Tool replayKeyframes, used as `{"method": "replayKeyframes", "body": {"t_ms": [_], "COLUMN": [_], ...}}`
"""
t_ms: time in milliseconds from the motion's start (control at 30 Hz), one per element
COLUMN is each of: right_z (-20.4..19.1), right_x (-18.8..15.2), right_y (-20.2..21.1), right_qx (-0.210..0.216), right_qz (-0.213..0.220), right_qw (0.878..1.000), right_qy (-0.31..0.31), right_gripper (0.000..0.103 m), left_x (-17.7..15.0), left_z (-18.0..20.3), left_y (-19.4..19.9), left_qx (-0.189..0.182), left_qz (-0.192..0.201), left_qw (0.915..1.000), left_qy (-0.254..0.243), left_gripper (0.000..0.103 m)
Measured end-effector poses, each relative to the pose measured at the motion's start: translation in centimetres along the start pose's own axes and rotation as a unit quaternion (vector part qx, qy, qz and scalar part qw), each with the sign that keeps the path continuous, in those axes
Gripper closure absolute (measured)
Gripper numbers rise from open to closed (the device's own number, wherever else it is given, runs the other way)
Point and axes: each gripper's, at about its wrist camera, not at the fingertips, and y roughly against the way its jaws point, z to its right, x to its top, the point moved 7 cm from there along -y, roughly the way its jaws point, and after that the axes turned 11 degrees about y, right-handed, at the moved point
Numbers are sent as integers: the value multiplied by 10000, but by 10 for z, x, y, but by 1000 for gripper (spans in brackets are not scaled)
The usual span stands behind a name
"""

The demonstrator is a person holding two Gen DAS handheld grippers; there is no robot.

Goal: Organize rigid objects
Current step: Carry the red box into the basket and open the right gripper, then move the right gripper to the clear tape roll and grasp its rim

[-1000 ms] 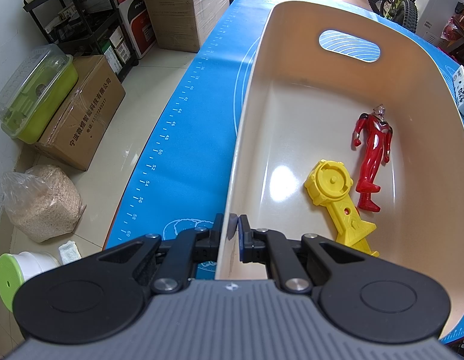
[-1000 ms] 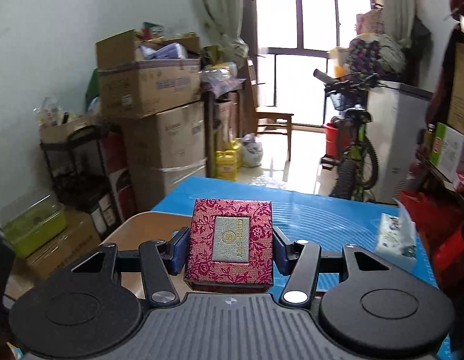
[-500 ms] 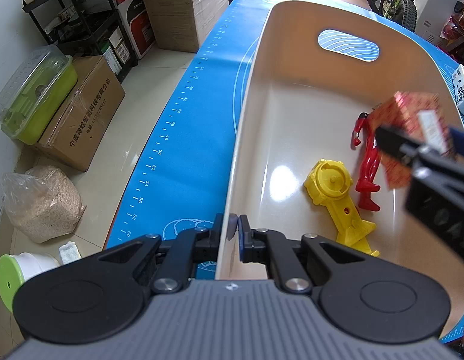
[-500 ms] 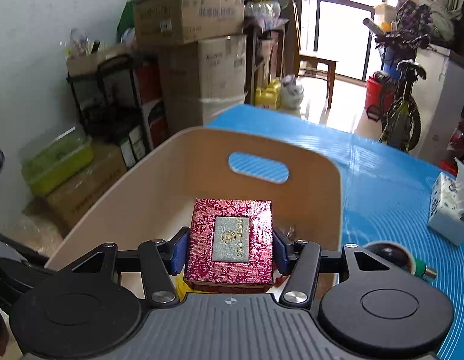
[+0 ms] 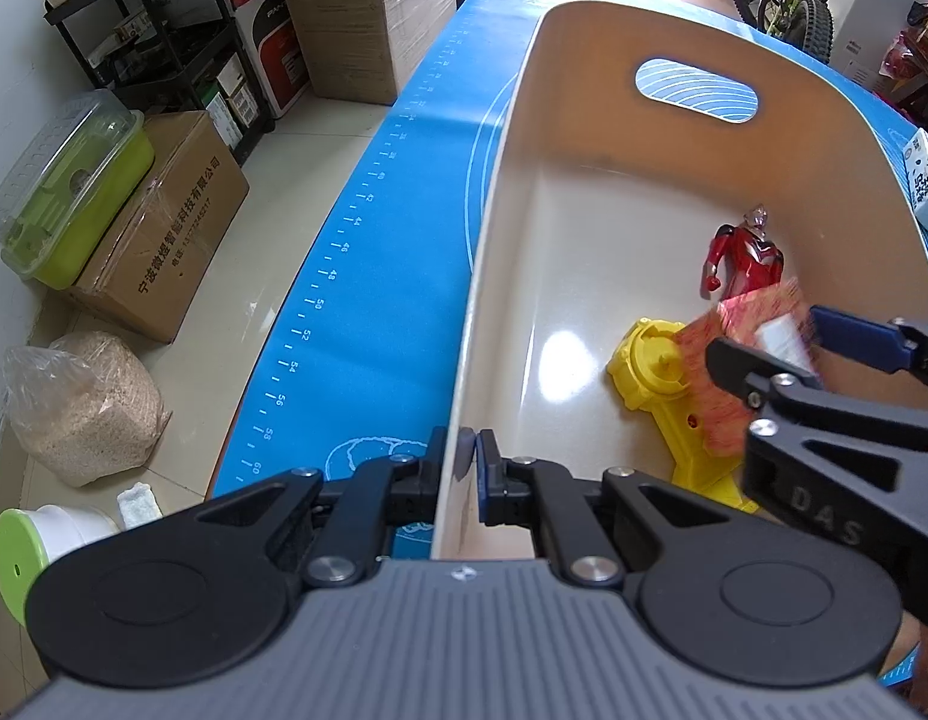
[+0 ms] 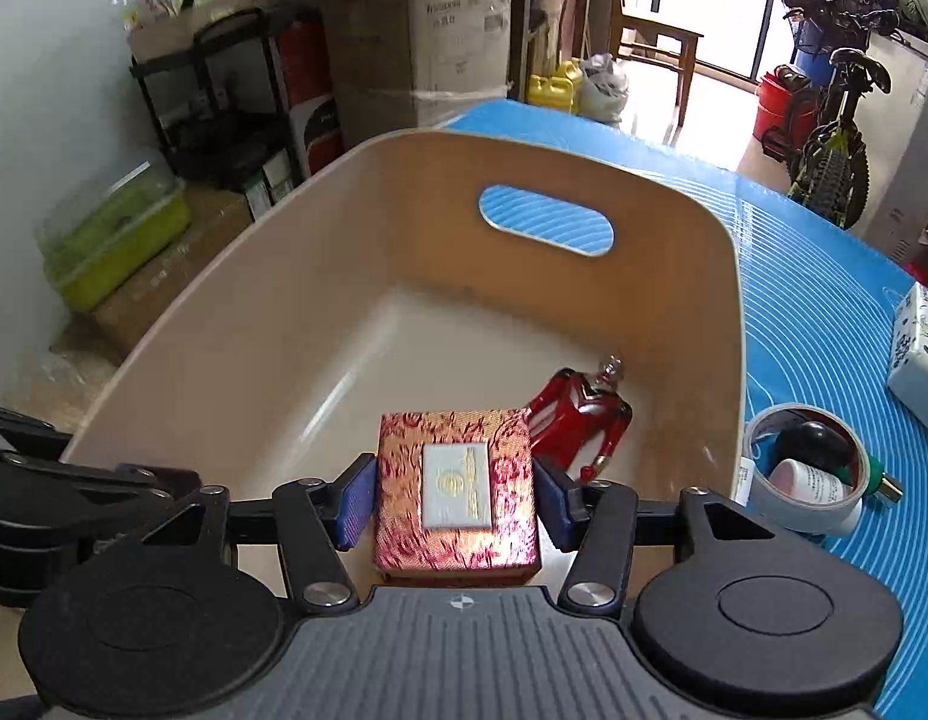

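A beige tub (image 5: 494,252) (image 6: 236,324) stands on the blue mat. In it lie a red figure (image 5: 743,255) (image 6: 584,414) and a yellow toy (image 5: 662,378). My left gripper (image 5: 467,468) is shut on the tub's near left rim. My right gripper (image 6: 455,498) has its pads spread a little off the sides of a red brocade box (image 6: 455,480), which sits between them low inside the tub; I cannot tell if the box rests on the yellow toy. The box also shows in the left wrist view (image 5: 746,354).
On the mat right of the tub are a tape roll (image 6: 803,468) with small bottles inside and a tissue pack (image 6: 920,354). Cardboard boxes (image 5: 164,222), a green bin (image 5: 68,192) and a shelf stand on the floor left of the table. A bicycle (image 6: 830,144) is at the back.
My right gripper has carried the box from above the table down into the tub, over the yellow toy. Its jaws have spread slightly off the box. My left gripper has stayed on the rim.
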Motion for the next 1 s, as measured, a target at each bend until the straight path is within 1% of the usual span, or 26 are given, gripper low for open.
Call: {"method": "replayKeyframes", "body": {"t_ms": [133, 233, 367, 467, 600, 667, 733, 900, 1000], "right_z": [4, 16, 41, 72, 118, 139, 160, 203, 219], "right_x": [2, 9, 19, 24, 14, 3, -10, -43, -59], "right_y": [19, 40, 67, 81, 81, 77, 70, 48, 36], "right_qx": [17, 20, -244, -527, -878, -1083, -1267, -1471, -1519], "right_qz": [273, 583, 972, 1149, 1135, 1164, 1102, 810, 650], "right_qw": [9996, 9983, 9948, 9911, 9862, 9824, 9791, 9720, 9676], "right_qy": [32, -31, -169, -424, -824, -983, -1148, -1646, -1908], "right_gripper": [35, 34, 33, 32, 32, 32, 32, 32, 33], "left_x": [0, 0, 0, 0, 0, -1, 0, -1, -1], "left_z": [1, 1, 1, 1, 1, 1, 1, 1, 1], "left_y": [0, 0, 0, 0, 0, 0, 0, 0, -1], "left_qx": [6, 13, 12, 12, 13, 14, 14, 9, 6], "left_qz": [0, 1, 0, 0, -1, 0, 0, -3, -6], "left_qw": [10000, 10000, 10000, 10000, 10000, 10000, 10000, 10000, 10000], "left_qy": [-5, -11, -11, -11, -11, -10, -12, -9, -5], "left_gripper": [93, 93, 92, 92, 92, 92, 92, 92, 92]}}
